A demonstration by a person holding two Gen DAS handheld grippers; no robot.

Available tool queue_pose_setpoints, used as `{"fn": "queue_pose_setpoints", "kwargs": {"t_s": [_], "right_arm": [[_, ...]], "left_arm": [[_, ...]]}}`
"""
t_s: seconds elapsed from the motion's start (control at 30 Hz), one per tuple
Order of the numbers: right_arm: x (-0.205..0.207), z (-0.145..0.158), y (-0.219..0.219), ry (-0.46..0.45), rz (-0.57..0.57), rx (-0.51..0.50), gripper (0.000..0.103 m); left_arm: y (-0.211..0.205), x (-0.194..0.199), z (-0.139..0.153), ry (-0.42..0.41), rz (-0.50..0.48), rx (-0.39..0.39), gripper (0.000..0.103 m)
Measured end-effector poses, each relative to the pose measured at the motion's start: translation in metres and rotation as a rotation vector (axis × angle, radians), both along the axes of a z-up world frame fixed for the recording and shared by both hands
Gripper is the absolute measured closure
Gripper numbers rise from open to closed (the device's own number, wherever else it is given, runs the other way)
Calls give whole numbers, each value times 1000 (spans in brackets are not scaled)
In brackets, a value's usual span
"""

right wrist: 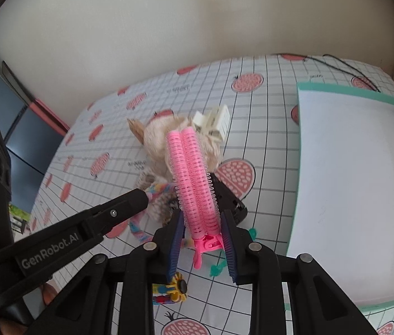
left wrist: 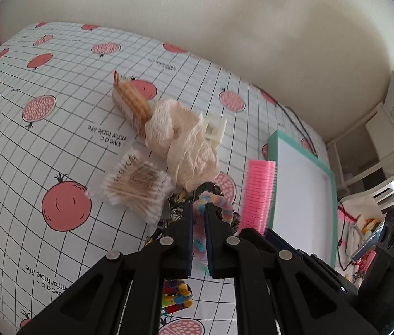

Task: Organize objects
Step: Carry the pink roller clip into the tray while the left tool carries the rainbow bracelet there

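I read the job as barely begun: the teal-rimmed tray (right wrist: pixel 386 95) is bare inside, and the pile sits on the pomegranate-print cloth (left wrist: pixel 57 89).

Farthest left in the left wrist view lies a wafer-patterned packet (left wrist: pixel 130 100), then a cotton swab pack (left wrist: pixel 138 189) and a cream lace cloth (left wrist: pixel 185 148) with a white claw clip (left wrist: pixel 213 128) against it. None of these is sorted yet.

My left gripper (left wrist: pixel 198 209) has its jaws nearly together on a pastel scrunchie (left wrist: pixel 219 203) at the pile's near edge, so I judge it pinched and ready to lift.

Further right, my right gripper (right wrist: pixel 202 220) clamps a pink hair roller clip (right wrist: pixel 194 173) by its base, raised above the cloth, just left of the tray. That likely goes in first.
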State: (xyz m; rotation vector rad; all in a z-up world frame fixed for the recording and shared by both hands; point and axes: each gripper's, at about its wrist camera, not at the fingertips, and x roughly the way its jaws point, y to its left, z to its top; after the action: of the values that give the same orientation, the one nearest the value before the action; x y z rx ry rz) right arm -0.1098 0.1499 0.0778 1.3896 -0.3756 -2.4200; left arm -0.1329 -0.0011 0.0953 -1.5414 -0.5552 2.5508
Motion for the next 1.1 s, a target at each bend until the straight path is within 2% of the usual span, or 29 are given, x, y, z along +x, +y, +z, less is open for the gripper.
{"fn": "queue_pose_setpoints", "kwargs": {"t_s": [0.17,0.37,0.57,0.77,1.0,1.1], "right_arm": [[0,3,5,-3,-15,-3,73],[-1,6,40,10,-93,-6,74],[3,3,107,10,-262,17,74],[11,3,163,27,-396,38,74],[13,8,214,63,-504,10,74],[12,4,222,55,-519,15,74]], "left_arm": [[-3,1,3,10,13,2,95],[1,3,11,46,17,12,95],[38,1,25,100,-59,38,95],[86,-6,33,147,-160,32,95],[126,-23,28,168,-230,62,95],[137,-30,23,170,-246,84,95]]}}
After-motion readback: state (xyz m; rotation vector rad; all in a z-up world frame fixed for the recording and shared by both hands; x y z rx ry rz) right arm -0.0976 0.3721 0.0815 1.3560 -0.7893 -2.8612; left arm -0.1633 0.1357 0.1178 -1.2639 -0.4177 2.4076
